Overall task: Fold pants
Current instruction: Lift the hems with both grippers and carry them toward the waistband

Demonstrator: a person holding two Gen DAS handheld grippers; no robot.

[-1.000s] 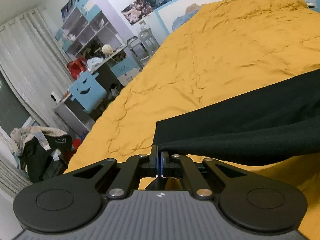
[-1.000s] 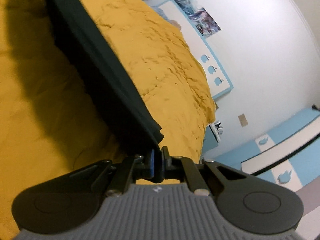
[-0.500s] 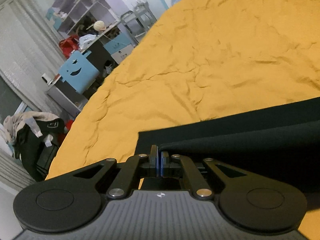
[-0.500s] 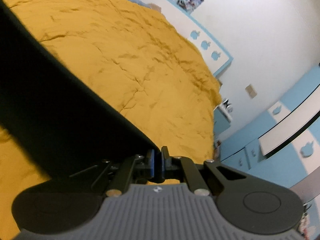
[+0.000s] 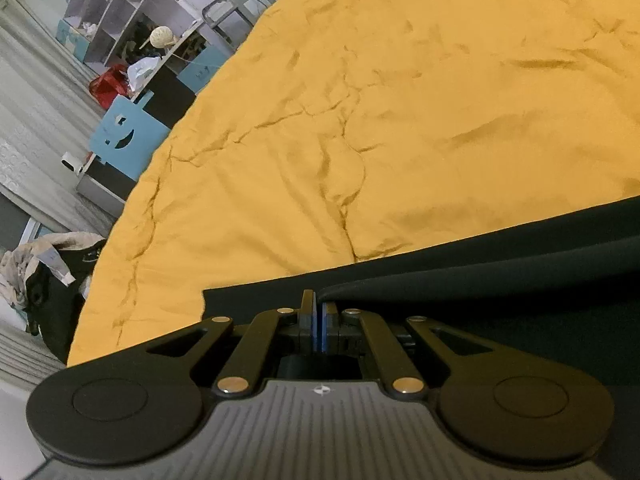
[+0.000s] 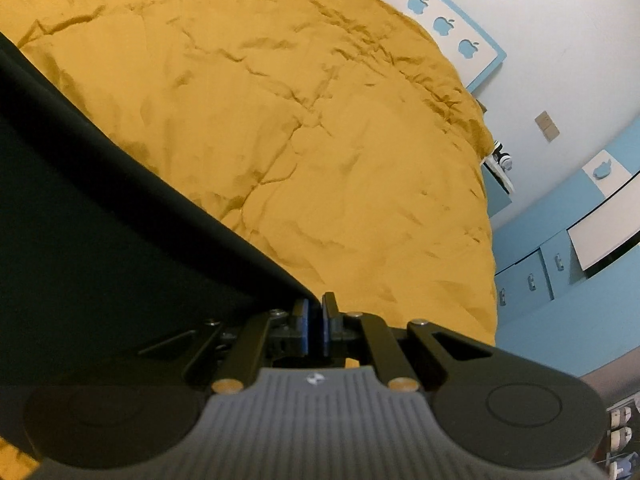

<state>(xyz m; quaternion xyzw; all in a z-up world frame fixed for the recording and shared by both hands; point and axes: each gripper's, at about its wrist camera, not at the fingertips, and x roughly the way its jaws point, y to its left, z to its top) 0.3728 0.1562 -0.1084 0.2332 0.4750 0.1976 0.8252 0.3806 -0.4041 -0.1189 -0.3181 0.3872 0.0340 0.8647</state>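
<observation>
two grippers hold one pair of black pants (image 5: 500, 272) over a big yellow blanket (image 5: 400, 120)

in the left wrist view, the left gripper (image 5: 319, 308) is pinched tight on an edge of the pants. the dark cloth runs off to the right, and a flat layer of it lies on the blanket under the gripper. a blue chair (image 5: 128, 136) with a smiley face and some shelves (image 5: 120, 12) sit far off on the left

in the right wrist view, the right gripper (image 6: 315, 314) is closed on the pants (image 6: 100, 220) too. the cloth goes up and to the left, just above the blanket (image 6: 320, 120). blue drawers (image 6: 532, 280) stand by the white wall on the right
</observation>
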